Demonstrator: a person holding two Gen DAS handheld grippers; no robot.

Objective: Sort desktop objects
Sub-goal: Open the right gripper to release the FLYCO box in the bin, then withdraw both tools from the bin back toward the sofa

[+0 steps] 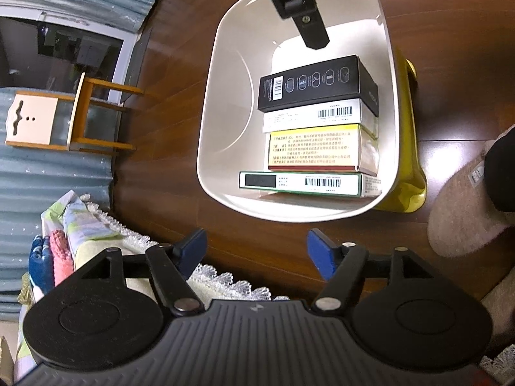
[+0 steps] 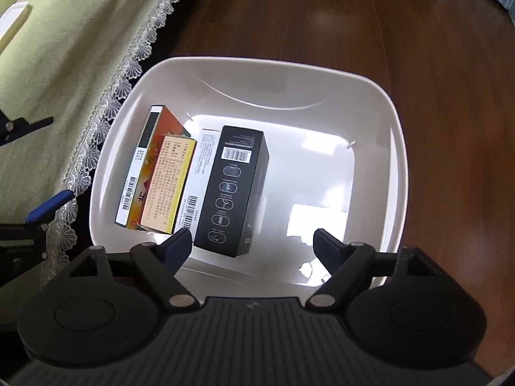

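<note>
A: What's in the white plastic basin (image 2: 379, 103)?

B: Four cardboard boxes, packed side by side in one row against one wall. In the right wrist view they fill the nine o'clock half of the basin; the three o'clock half is bare, glossy plastic with window light on it.

A: Which boxes?

B: One tall matte black box (image 2: 231, 189) with a white barcode label and a column of five rounded icons. Touching it, a white box (image 2: 197, 173) with fine print and barcodes. Next, a yellow box (image 2: 167, 180) covered in red text. Last, nearest the wall, a green-edged white box (image 2: 138, 173) with a dark panel and a barcode.

A: The basin's shape?

B: A rounded rectangle, smooth, with sloping walls and a thick rolled rim. It sits on dark polished wood flooring (image 2: 322, 16), above something yellow (image 1: 408, 148) that shows at three o'clock in the left wrist view; I cannot tell what that is.

A: The grippers?

B: Two. The right gripper (image 2: 252, 244) hangs over the basin's near rim, its blue-padded jaws spread wide with nothing between them. The left gripper (image 1: 256, 247) is outside the basin at its six o'clock, jaws equally wide and empty.

A: Anything else?

B: A pale green tablecloth (image 2: 64, 64) with a white lace edge at nine o'clock.
</note>
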